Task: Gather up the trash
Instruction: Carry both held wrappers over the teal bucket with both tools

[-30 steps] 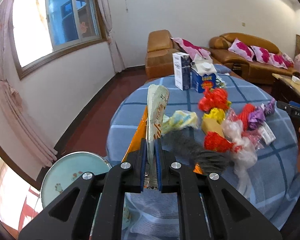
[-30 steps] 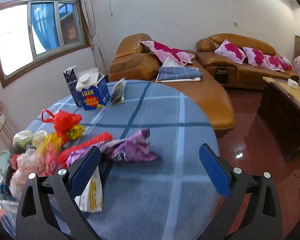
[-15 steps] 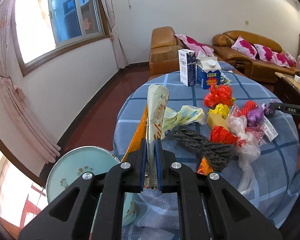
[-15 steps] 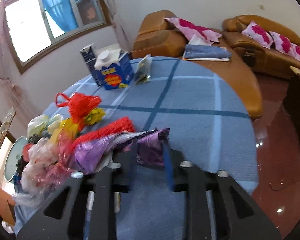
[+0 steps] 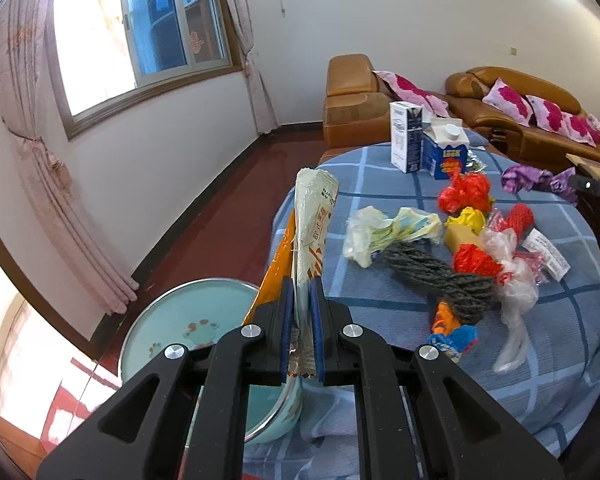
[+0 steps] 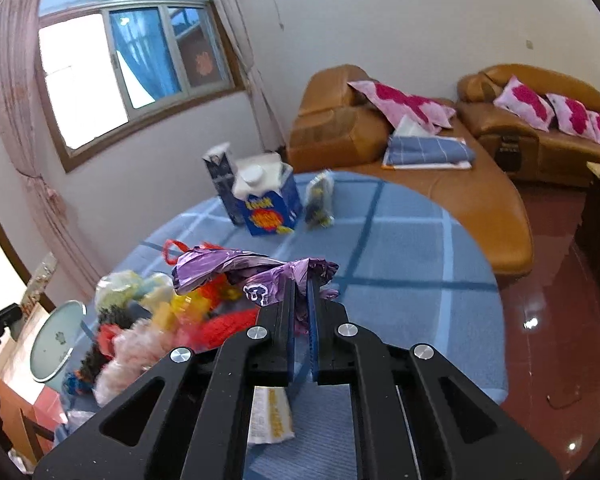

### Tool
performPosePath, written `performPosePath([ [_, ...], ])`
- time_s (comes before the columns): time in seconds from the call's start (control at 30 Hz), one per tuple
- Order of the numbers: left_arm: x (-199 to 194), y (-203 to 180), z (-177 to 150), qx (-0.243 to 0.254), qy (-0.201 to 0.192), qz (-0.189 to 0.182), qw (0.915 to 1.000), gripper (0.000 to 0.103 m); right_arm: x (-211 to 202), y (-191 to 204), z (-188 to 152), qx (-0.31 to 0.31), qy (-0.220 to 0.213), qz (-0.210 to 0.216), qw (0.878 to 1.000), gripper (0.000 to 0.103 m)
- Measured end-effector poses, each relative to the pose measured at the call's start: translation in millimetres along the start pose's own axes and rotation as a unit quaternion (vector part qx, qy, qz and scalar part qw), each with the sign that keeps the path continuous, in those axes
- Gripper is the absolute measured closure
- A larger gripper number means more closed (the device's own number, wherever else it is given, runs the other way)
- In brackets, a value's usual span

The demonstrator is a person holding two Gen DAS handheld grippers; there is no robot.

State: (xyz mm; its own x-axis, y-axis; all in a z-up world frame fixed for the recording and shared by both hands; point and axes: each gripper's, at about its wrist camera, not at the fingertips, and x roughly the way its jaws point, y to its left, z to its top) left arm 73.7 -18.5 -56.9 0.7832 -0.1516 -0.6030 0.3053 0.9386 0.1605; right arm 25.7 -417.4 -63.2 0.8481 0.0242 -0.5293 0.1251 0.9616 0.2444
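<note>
The left gripper (image 5: 300, 300) is clamped tight on a long white-and-orange snack wrapper (image 5: 312, 216), which stands up out of its 2 blue pads beside the near left edge of the round table (image 5: 560, 320) with its blue checked cloth. Just below it, off the table's near left edge, sits a pale blue enamel basin (image 5: 188, 320).

The right gripper (image 6: 300, 300) has just been closing, and its jaws now pinch a crumpled purple foil wrapper (image 6: 236, 268), which hangs off to the left of the pads, lifted clear of the cloth. In the left wrist view the same purple wrapper (image 5: 536, 178) shows at the table's far right side, held by the tip of the right gripper at the frame's edge.

The rest of the trash lies in a heap across the middle of the table: a grey yarn-like bundle (image 5: 436, 272), a clear plastic bag (image 5: 512, 284), a pale yellow-green bag (image 5: 388, 228), red net bags (image 5: 464, 192) and a white label-like wrapper (image 5: 546, 254) toward the right edge. Beneath the right gripper a white-and-yellow packet (image 6: 270, 416) lies flat on the cloth.

At the far edge stand 2 cartons, touching: a tall white-and-blue carton (image 5: 406, 136) and a blue carton with a white cap (image 5: 446, 152), with a small clear packet (image 6: 319, 204) just beside them. Beyond the table are tan leather sofas (image 5: 352, 100) with pink cushions (image 5: 508, 102).
</note>
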Motion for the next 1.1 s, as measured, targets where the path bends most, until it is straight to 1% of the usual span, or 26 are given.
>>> performPosePath([
  [0.17, -2, 14, -5, -0.006, 0.002, 0.014, 0.9999, 0.094, 8, 22, 13, -0.016, -0.007, 0.027, 0.999, 0.097],
  [0.33, -7, 34, -16, -0.019, 0.010, 0.041, 0.9990, 0.094, 28, 61, 26, -0.039, -0.008, 0.068, 0.997, 0.097],
  [0.57, -11, 59, -25, -0.038, 0.024, 0.075, 0.9962, 0.094, 51, 116, 33, -0.076, -0.002, 0.106, 0.991, 0.097],
  [0.83, -20, 77, -31, -0.046, 0.028, 0.100, 0.9935, 0.094, 71, 162, 31, -0.114, 0.009, 0.129, 0.985, 0.097],
  [1.1, -25, 88, -38, -0.053, 0.036, 0.126, 0.9900, 0.094, 88, 198, 30, -0.146, 0.017, 0.143, 0.979, 0.097],
])
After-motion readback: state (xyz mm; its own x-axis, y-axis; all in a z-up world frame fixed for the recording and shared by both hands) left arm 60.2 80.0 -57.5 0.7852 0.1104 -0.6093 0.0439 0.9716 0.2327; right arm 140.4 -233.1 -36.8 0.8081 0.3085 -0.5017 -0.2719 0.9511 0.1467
